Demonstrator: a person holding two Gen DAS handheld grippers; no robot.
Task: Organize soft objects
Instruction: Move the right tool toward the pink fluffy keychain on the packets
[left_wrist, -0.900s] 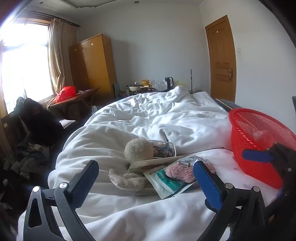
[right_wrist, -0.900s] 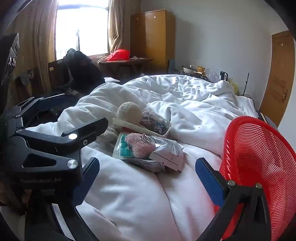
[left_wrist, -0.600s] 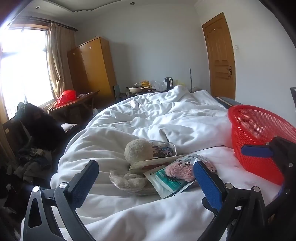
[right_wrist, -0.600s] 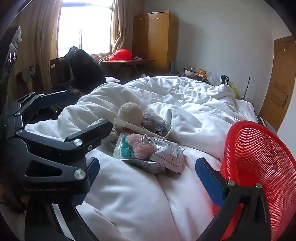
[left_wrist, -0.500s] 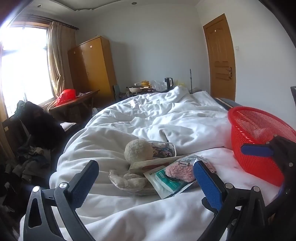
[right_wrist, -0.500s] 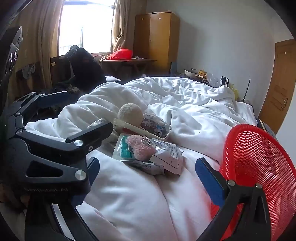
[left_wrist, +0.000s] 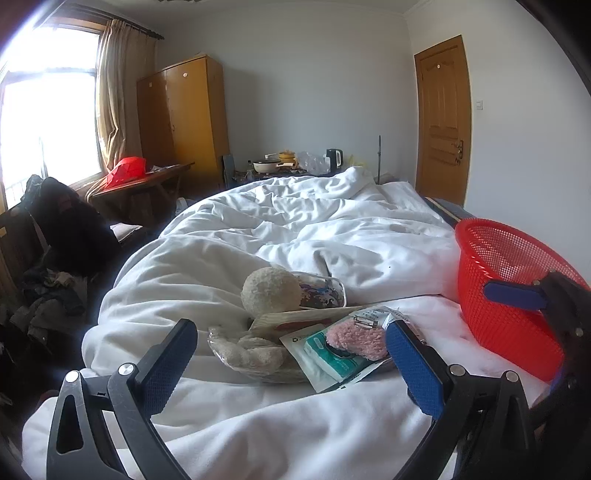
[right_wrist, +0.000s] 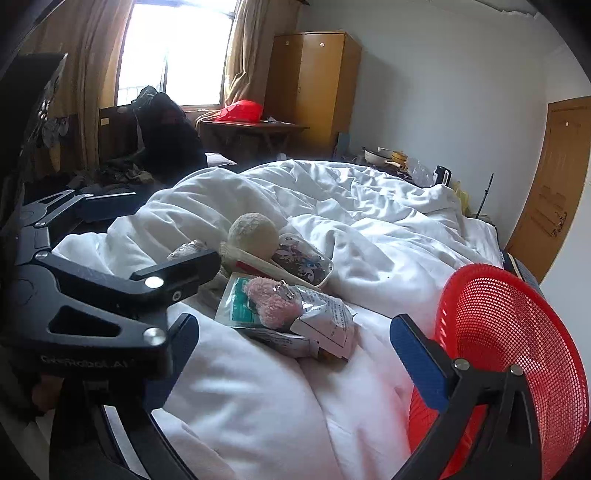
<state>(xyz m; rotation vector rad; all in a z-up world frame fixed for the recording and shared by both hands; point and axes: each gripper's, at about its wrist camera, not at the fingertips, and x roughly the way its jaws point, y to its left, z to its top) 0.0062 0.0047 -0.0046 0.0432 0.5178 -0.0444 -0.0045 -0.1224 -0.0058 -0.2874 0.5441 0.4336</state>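
Note:
A pile of soft things lies on the white duvet (left_wrist: 295, 229): a cream fluffy ball (left_wrist: 270, 291), a bagged beige plush (left_wrist: 245, 354), a pink fuzzy piece (left_wrist: 356, 339) on a teal-and-white packet (left_wrist: 325, 360), and a patterned pouch (left_wrist: 322, 291). The pile also shows in the right wrist view, with the ball (right_wrist: 253, 234) and pink piece (right_wrist: 271, 301). My left gripper (left_wrist: 291, 365) is open and empty just short of the pile. My right gripper (right_wrist: 295, 354) is open and empty, beside a red mesh basket (right_wrist: 517, 339).
The red basket (left_wrist: 509, 273) sits on the bed's right side. Left of the bed are a chair with dark clothes (left_wrist: 62, 236), a wooden table (left_wrist: 147, 184) and a wardrobe (left_wrist: 181, 118). A door (left_wrist: 443, 122) is at the back right.
Both views shifted slightly; the grippers stay open near the pile. Nothing on the bed has moved.

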